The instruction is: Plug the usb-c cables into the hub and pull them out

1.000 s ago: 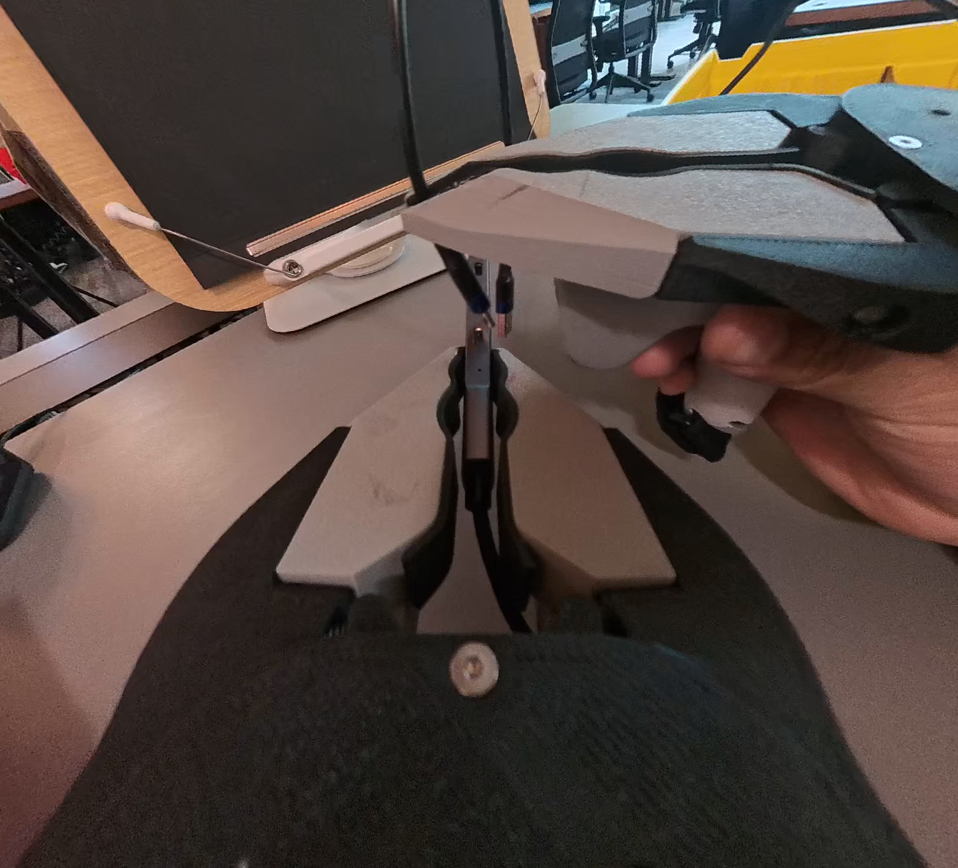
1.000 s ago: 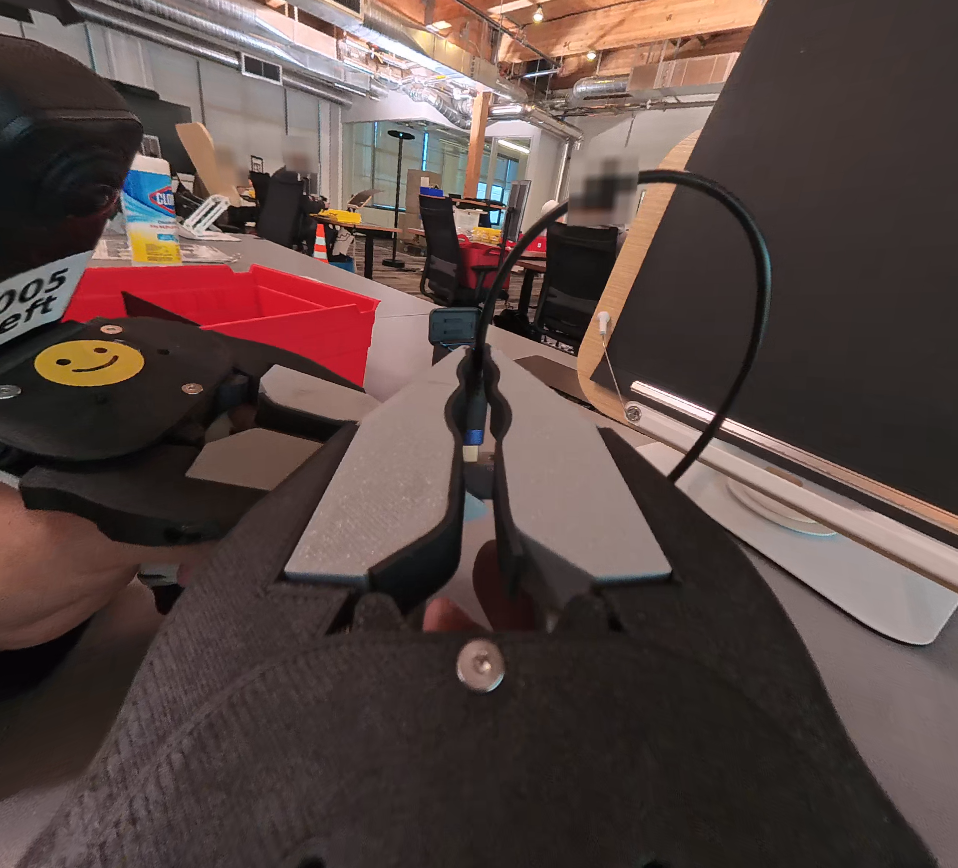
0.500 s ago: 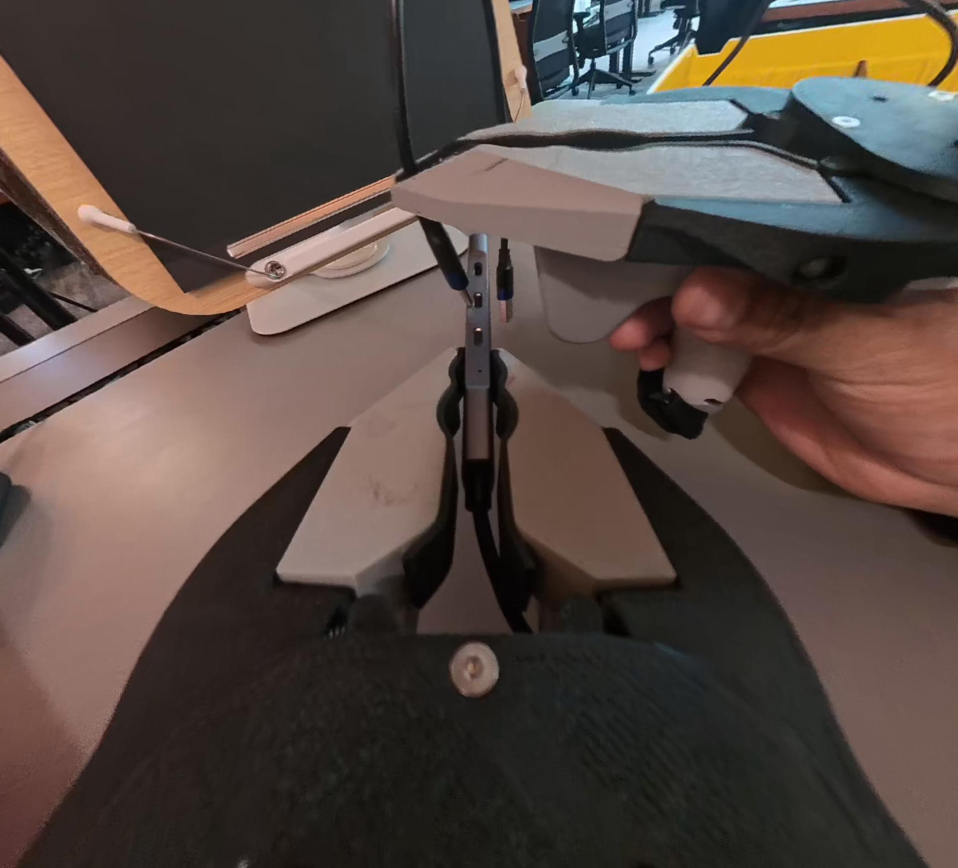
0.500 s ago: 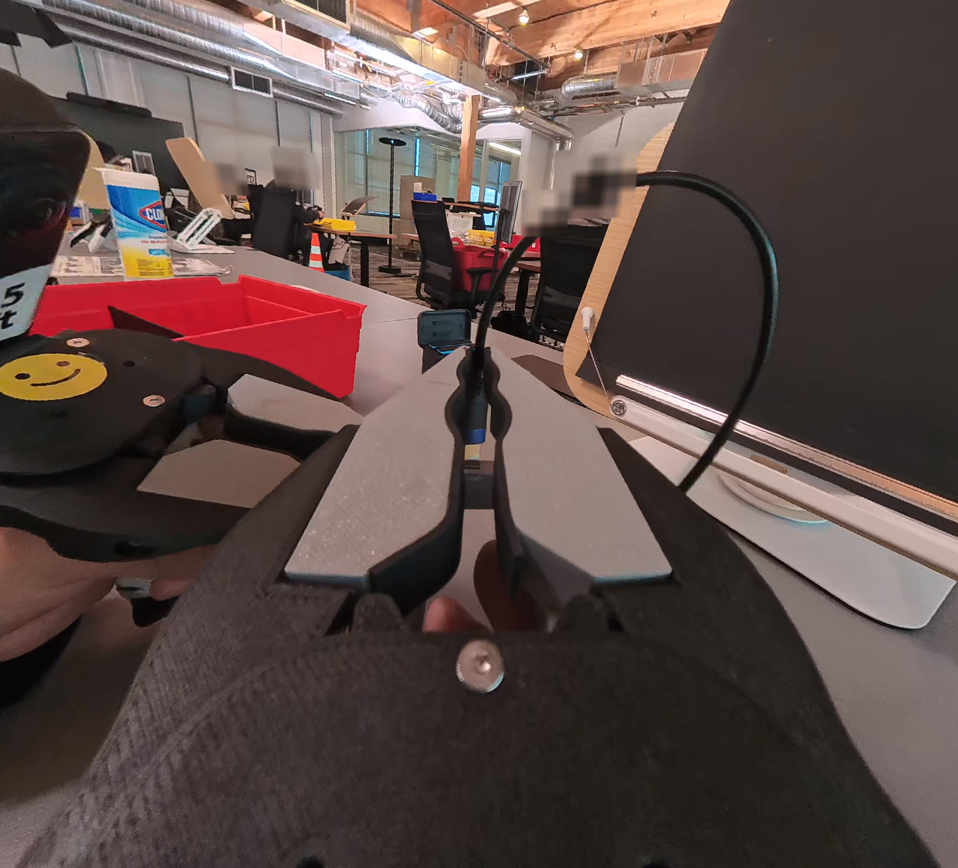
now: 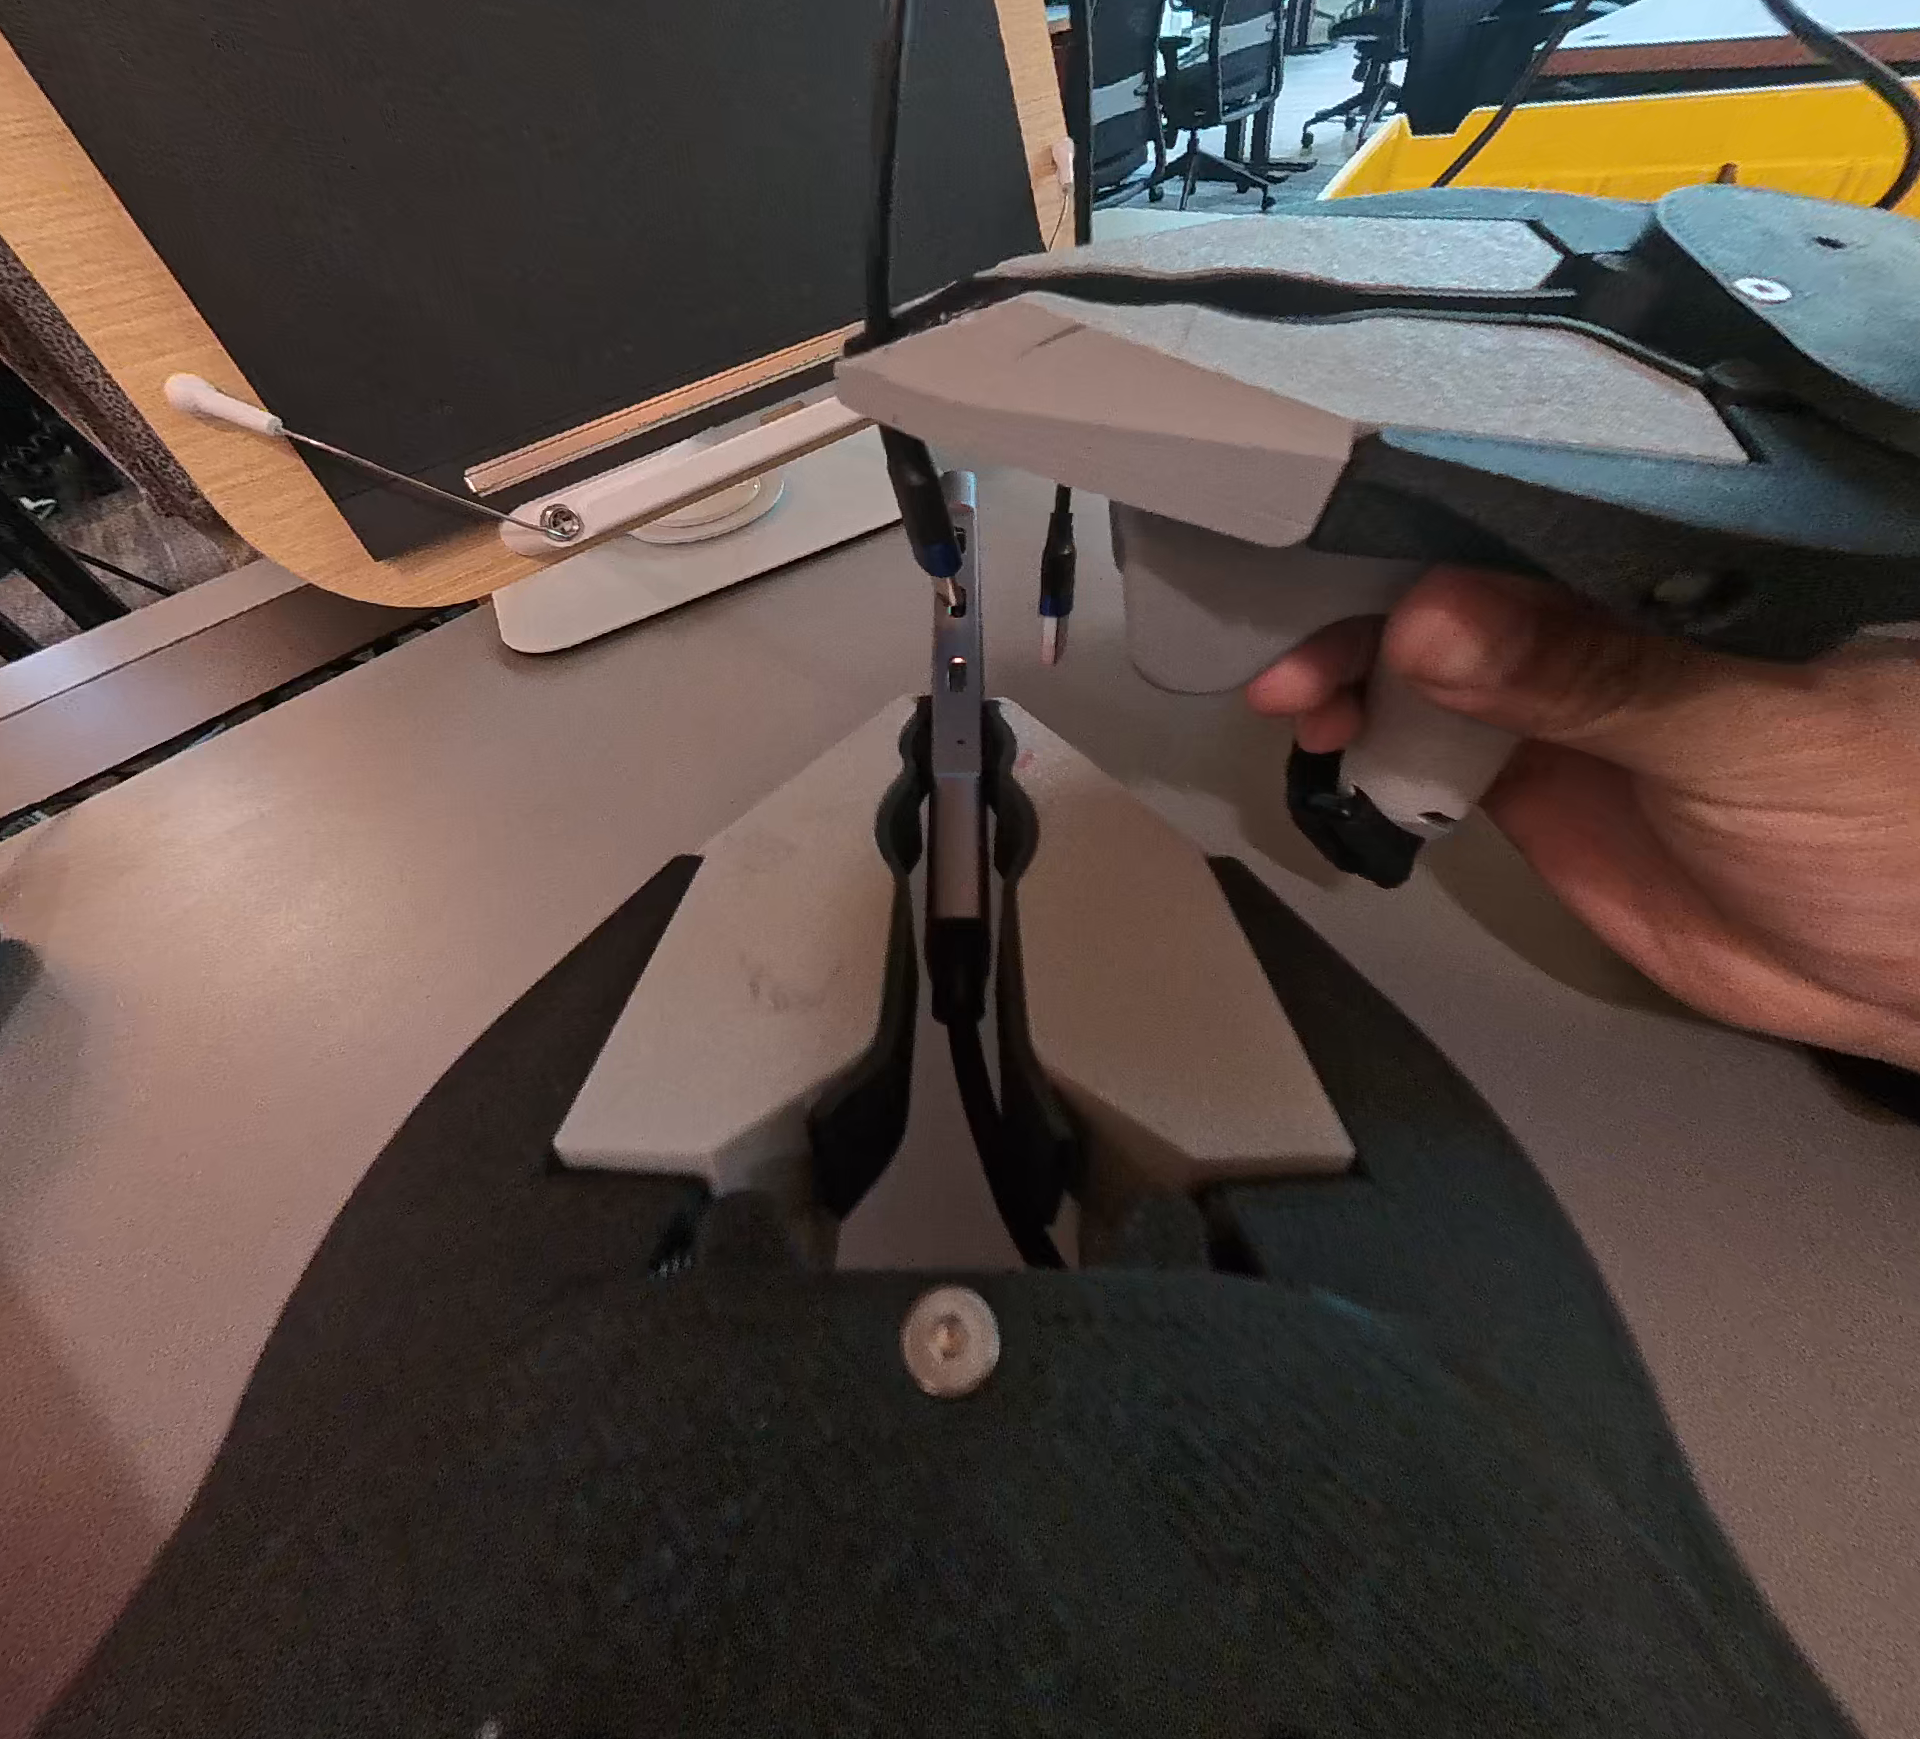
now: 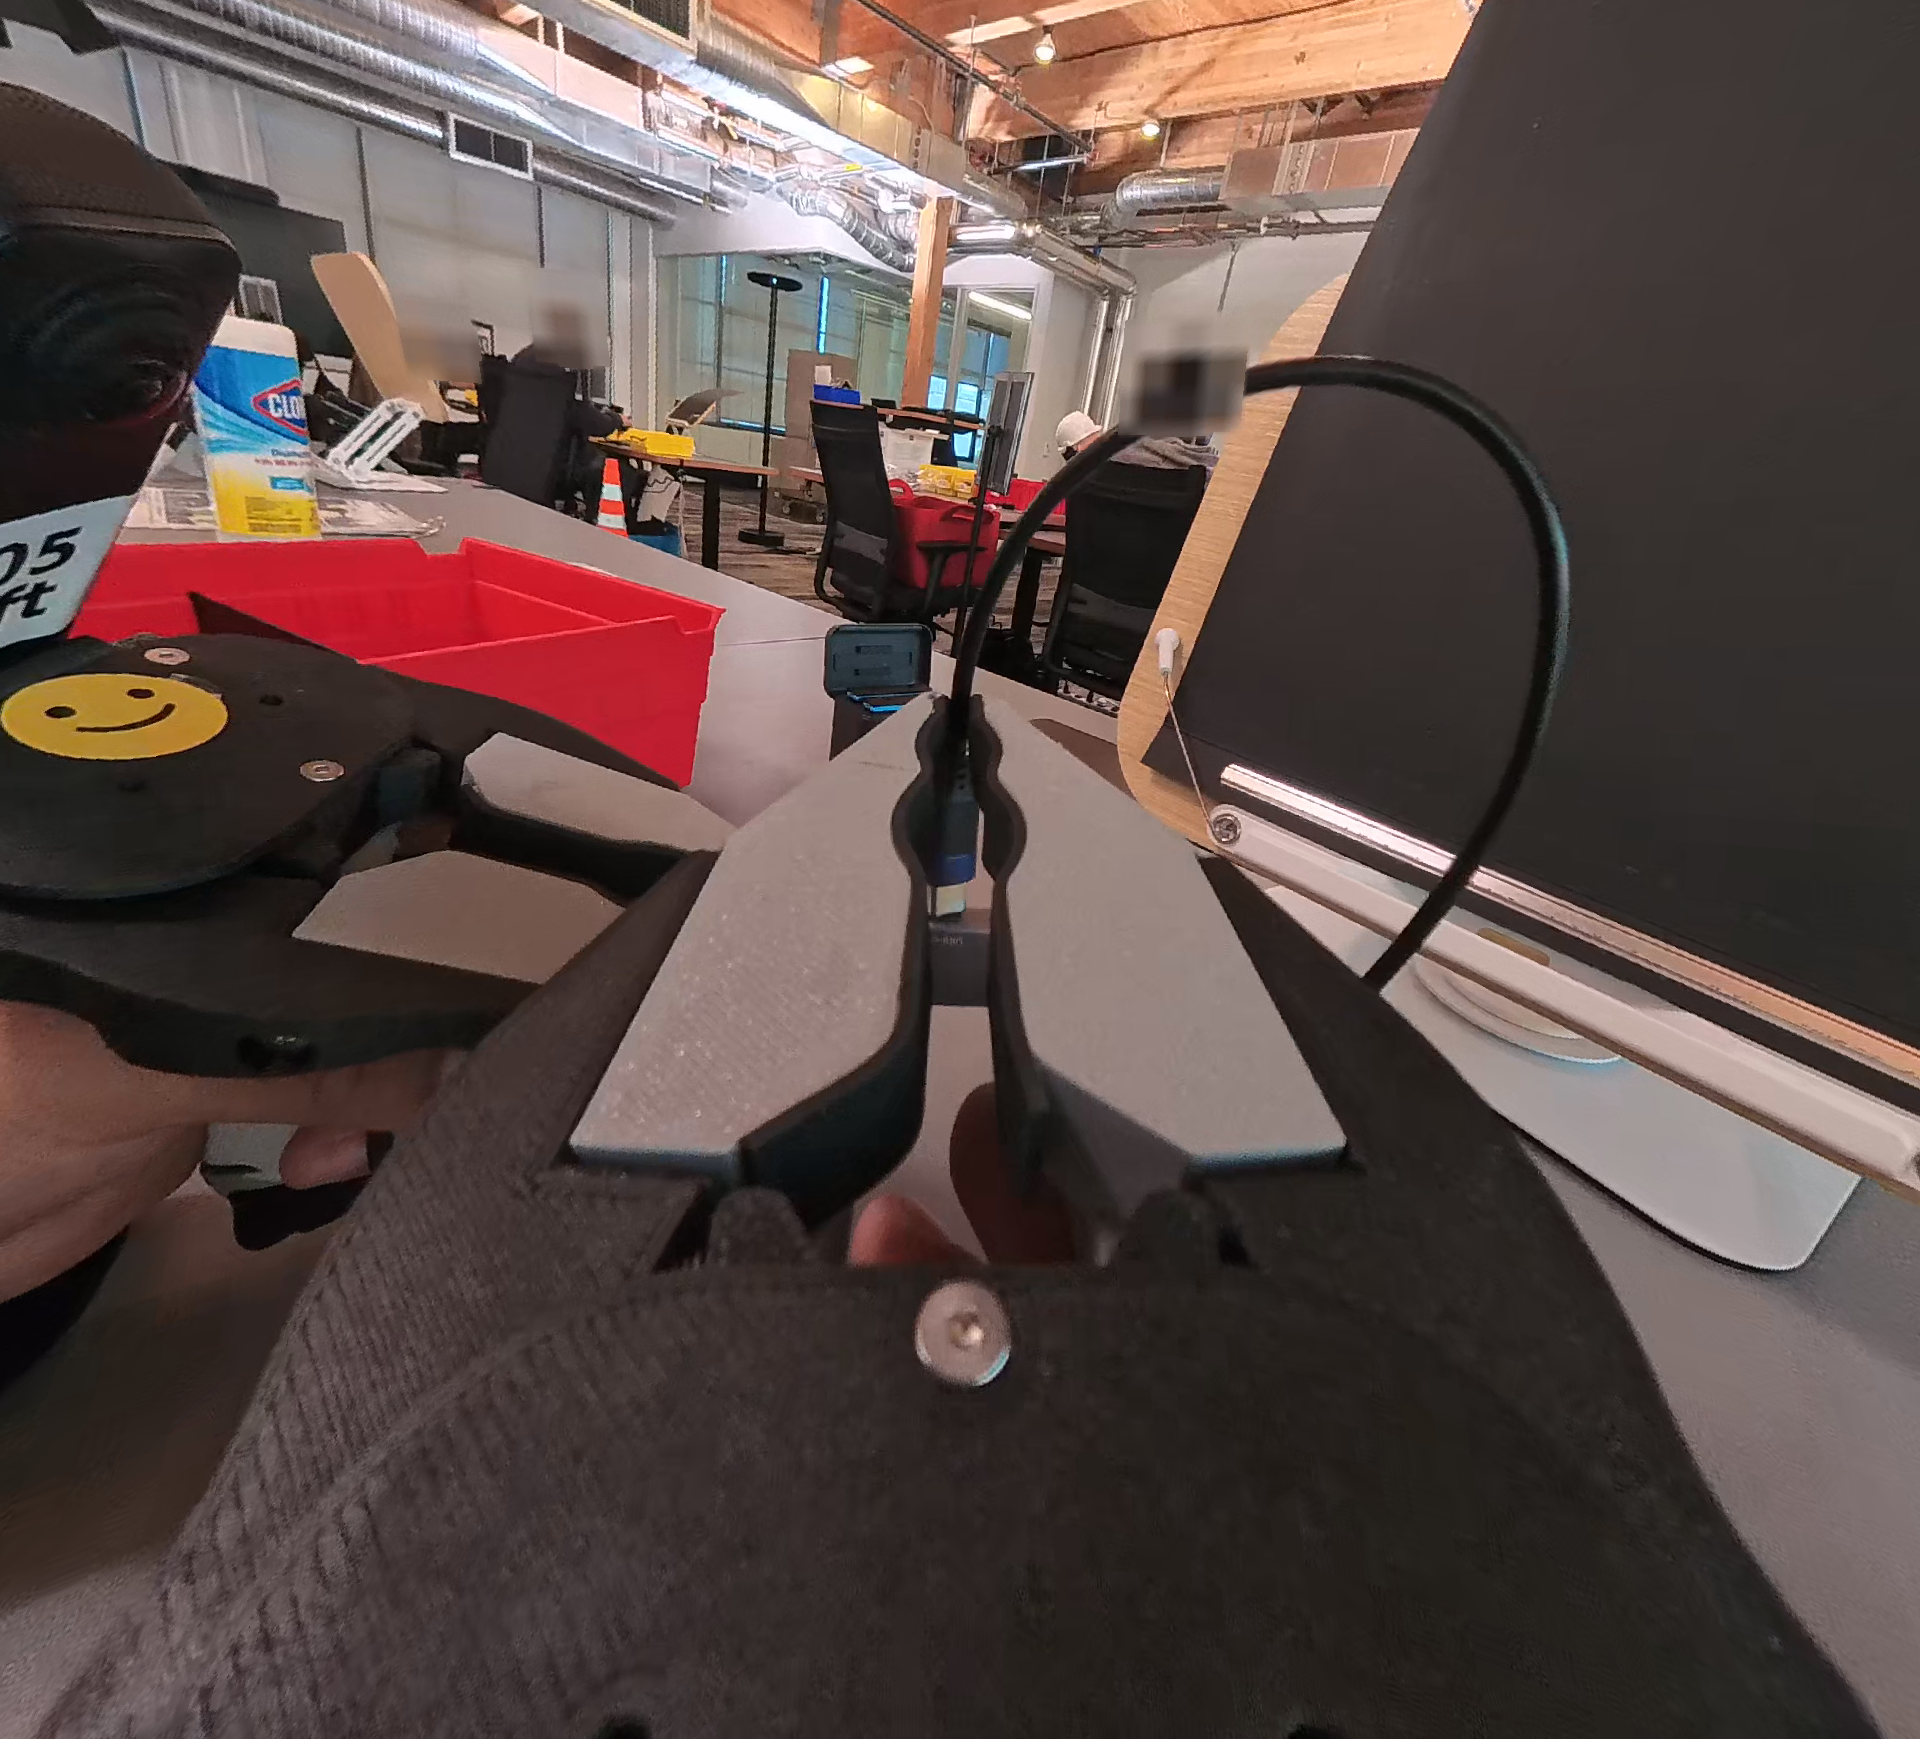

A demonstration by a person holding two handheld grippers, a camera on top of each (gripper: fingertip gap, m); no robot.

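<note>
above the desk (image 5: 416, 858), the hub (image 5: 958, 754) is pinched by the left tongs (image 5: 956, 790); the usb-c plug (image 5: 928, 536), pinched by the right tongs (image 6: 951, 816), has been brought against a port since a second ago; insertion appears imminent

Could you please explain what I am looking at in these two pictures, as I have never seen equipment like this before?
There is no robot here: a person holds a hand-operated gripper in each hand, and each gripper carries a camera looking forward along its jaws.

In the left wrist view, the left gripper has its jaws shut on a slim grey hub, held above a grey table. The right gripper reaches in from the right, gripped by a hand.

In the right wrist view, that right gripper is shut on the plug of a black usb-c cable, pointing it down at the hub. The cable's other end dangles free.

Behind stand a dark panel on a white base and a red bin.
</note>
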